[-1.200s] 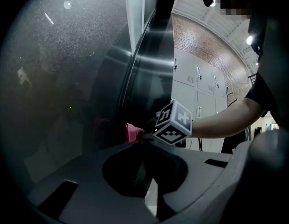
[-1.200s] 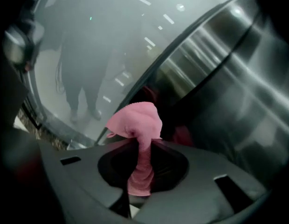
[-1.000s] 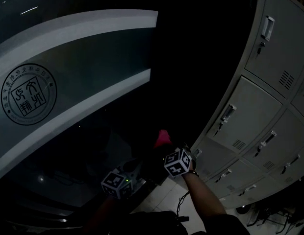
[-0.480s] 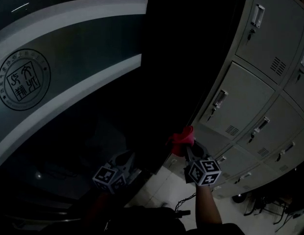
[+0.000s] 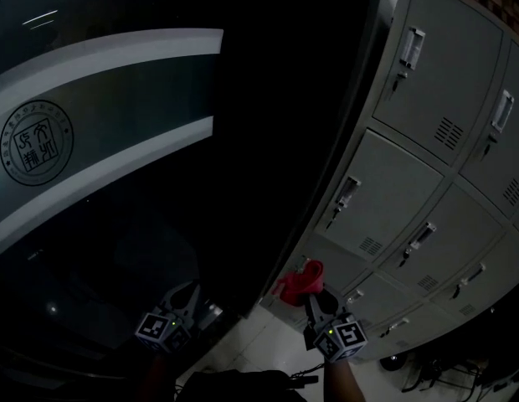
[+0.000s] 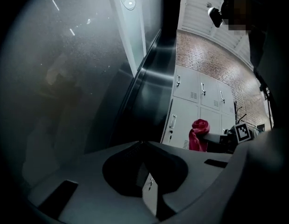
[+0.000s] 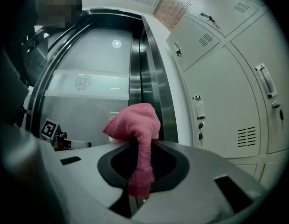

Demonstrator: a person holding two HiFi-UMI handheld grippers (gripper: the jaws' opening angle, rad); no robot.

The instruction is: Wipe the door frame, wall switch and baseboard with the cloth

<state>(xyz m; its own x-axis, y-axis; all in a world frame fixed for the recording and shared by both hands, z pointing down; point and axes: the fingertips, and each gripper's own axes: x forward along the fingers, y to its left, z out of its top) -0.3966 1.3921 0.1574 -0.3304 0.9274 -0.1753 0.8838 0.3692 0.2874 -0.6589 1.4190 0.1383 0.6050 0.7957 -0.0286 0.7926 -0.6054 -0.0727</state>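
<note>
Pinching cloth [image 7: 135,122], right gripper [image 7: 138,144] hovers; left gripper's [image 6: 141,144] fingers [image 6: 88,171] pressed together; round seal's [image 5: 36,147] characters illegible.

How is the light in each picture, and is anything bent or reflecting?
Head view: very dark; only the grey lockers and the pink cloth read clearly. Left gripper view: black round border, light streaks reflected on the glass door. Right gripper view: brightest, the locker edges bowed by the wide lens, the cloth sharp.
</note>
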